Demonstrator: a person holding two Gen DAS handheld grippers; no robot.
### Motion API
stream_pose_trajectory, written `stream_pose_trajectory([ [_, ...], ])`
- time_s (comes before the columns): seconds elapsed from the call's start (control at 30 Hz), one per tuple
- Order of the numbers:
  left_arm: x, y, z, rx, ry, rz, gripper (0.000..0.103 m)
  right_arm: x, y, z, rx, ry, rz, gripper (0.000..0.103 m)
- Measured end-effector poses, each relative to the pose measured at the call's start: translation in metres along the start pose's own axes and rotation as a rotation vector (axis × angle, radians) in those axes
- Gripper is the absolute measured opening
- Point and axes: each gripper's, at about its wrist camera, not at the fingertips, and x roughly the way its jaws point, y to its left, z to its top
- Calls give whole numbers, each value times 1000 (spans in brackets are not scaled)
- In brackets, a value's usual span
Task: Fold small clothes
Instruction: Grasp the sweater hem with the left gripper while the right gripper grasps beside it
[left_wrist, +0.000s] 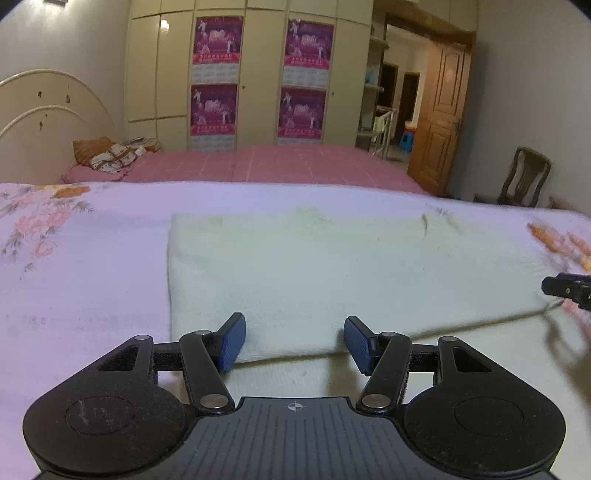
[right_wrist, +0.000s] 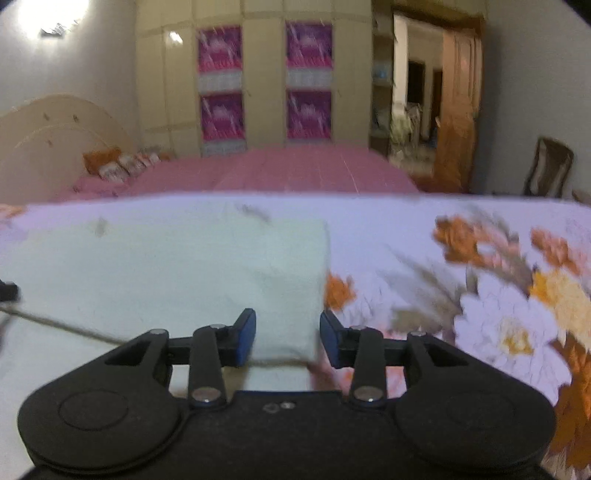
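A pale cream cloth (left_wrist: 332, 266) lies folded on the floral bed sheet (left_wrist: 74, 258), its upper layer ending in an edge just in front of me. My left gripper (left_wrist: 295, 341) stands open over that edge, blue pads (left_wrist: 232, 341) wide apart and touching nothing. In the right wrist view the cloth (right_wrist: 166, 266) ends at its right side. My right gripper (right_wrist: 288, 338) sits at the near right corner, which lies between the pads (right_wrist: 245, 338) unpinched. Each gripper's tip shows at the edge of the other view: the right gripper (left_wrist: 569, 291), the left gripper (right_wrist: 7, 290).
The sheet (right_wrist: 498, 295) with orange flowers extends right of the cloth. Behind it stands a second bed with a pink cover (left_wrist: 277, 166), a cream headboard (left_wrist: 48, 110) and pillows (left_wrist: 110, 153). A wardrobe with purple posters (left_wrist: 218, 74), a wooden door (left_wrist: 443, 110) and a chair (left_wrist: 524, 177) lie beyond.
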Motion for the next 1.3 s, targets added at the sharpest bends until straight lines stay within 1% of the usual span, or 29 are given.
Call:
stream_pose_trajectory([
  [0.07, -1, 0, 4, -15, 10, 4, 59, 16, 1, -5, -23, 81, -17, 40],
  [0.1, -2, 0, 6, -29, 13, 6, 59, 18, -2, -5, -24, 70, -10, 40],
  [0.13, -3, 1, 9, -38, 15, 10, 59, 16, -6, -2, -22, 78, -1, 40],
  [0.17, -7, 1, 9, -41, 18, 20, 59, 15, -9, 1, -13, 80, 6, 38],
  [0.23, -12, -1, 9, -39, 17, 36, 59, 9, -17, 5, 16, 63, 24, 38],
  [0.33, -22, -3, 2, -42, 38, 57, 60, 2, -28, 5, 46, 72, 42, 38],
  [0.37, -25, -4, -2, -44, 52, 71, 72, 1, -32, 4, 54, 78, 48, 38],
  [0.4, -29, -5, -6, -44, 60, 91, 95, -2, -36, 2, 63, 84, 53, 38],
  [0.43, -34, -7, -10, -42, 58, 107, 100, -5, -40, -1, 72, 93, 58, 38],
  [0.47, -39, -6, -14, -39, 57, 111, 100, -8, -42, -4, 79, 101, 62, 38],
  [0.6, -57, -5, -32, -41, 97, 104, 100, -31, -58, -16, 121, 113, 68, 39],
  [0.67, -67, 1, -43, -69, 120, 79, 100, -44, -69, -25, 159, 126, 72, 40],
  [0.73, -78, 7, -54, -81, 119, 57, 100, -57, -80, -35, 208, 148, 85, 41],
  [0.77, -85, 10, -59, -77, 118, 46, 99, -64, -86, -42, 239, 162, 99, 42],
  [0.8, -92, 12, -62, -72, 122, 43, 95, -71, -91, -49, 272, 172, 118, 42],
  [0.87, -108, 16, -70, -77, 137, 26, 90, -86, -98, -60, 331, 177, 148, 42],
  [0.97, -133, 22, -83, -87, 156, 0, 88, -108, -111, -74, 474, 210, 217, 44],
  [1.03, -151, 29, -94, -109, 172, -24, 87, -122, -115, -82, 541, 232, 249, 44],
  [1.1, -169, 35, -105, -138, 177, -41, 83, -135, -115, -93, 581, 258, 276, 44],
  [1.23, -199, 49, -125, -223, 190, -109, 82, -165, -110, -118, 609, 289, 321, 45],
  [1.3, -212, 55, -137, -270, 196, -147, 80, -179, -107, -129, 640, 298, 338, 45],
])
